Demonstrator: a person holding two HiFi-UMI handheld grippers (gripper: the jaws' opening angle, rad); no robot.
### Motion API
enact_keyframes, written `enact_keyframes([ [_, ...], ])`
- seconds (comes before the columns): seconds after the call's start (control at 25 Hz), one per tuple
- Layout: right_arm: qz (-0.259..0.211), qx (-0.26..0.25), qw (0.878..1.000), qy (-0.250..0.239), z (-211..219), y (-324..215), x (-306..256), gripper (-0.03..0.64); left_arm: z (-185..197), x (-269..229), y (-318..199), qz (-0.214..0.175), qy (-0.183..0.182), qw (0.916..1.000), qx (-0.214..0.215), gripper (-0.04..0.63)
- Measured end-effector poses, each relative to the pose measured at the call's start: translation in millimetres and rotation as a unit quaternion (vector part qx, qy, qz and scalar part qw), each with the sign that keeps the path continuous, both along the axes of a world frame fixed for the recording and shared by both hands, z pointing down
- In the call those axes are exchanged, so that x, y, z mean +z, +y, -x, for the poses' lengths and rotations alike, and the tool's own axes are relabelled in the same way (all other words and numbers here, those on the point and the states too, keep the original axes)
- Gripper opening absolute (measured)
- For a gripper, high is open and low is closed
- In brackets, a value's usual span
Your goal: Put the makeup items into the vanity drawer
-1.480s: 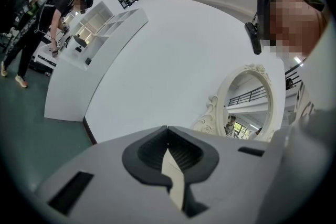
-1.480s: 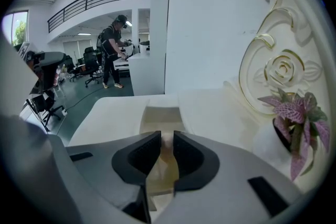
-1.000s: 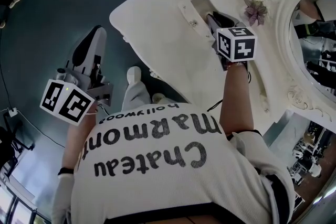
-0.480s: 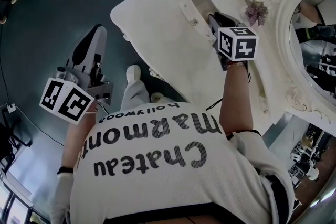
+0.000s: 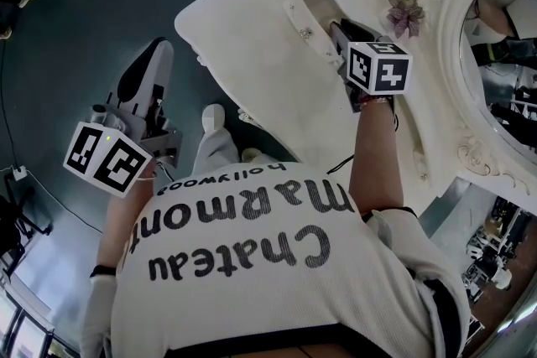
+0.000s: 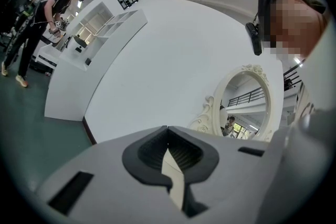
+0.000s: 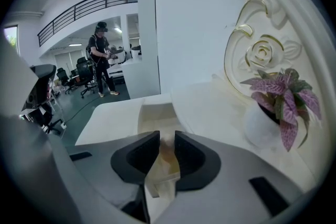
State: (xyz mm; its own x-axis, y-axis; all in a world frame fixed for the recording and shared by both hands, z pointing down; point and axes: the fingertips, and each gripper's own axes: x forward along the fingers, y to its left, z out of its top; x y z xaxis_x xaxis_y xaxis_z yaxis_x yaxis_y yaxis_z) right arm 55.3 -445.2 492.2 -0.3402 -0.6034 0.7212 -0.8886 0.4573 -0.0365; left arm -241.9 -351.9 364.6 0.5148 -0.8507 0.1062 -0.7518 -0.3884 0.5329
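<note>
The vanity drawer (image 5: 312, 6) stands pulled out of the white vanity (image 5: 252, 38), and its cream inside (image 7: 155, 113) shows in the right gripper view. My right gripper (image 5: 337, 29) reaches over the drawer's open top. Its jaws (image 7: 167, 138) stand a narrow gap apart, shut on a small tan makeup item (image 7: 168, 153) that is blurred and mostly hidden. My left gripper (image 5: 153, 53) hangs off the vanity's left side, over the floor. In its own view it (image 6: 168, 131) is shut, pads touching, with nothing held.
A small white pot with a pink-leaved plant (image 5: 406, 13) (image 7: 278, 99) sits just right of the drawer. The ornate oval mirror (image 5: 503, 54) (image 6: 244, 107) rises behind it. A white stool (image 5: 216, 138) stands under the vanity's front edge. Other people work far off.
The right gripper has crept slightly up and left over the drawer. The left gripper has stayed where it was.
</note>
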Motion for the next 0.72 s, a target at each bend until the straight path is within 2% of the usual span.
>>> enact_keyframes([
  [0.32, -0.015, 0.007, 1.000, -0.023, 2.1, 3.1, -15.6, 0.107, -8.8, -16.1, 7.4, -0.015, -0.004, 0.9999, 0.002, 0.009],
  [0.72, -0.039, 0.017, 0.998, -0.044, -7.3, 30.5, -42.1, 0.106, -39.7, -36.3, 29.4, -0.034, -0.005, 0.9992, 0.022, 0.009],
])
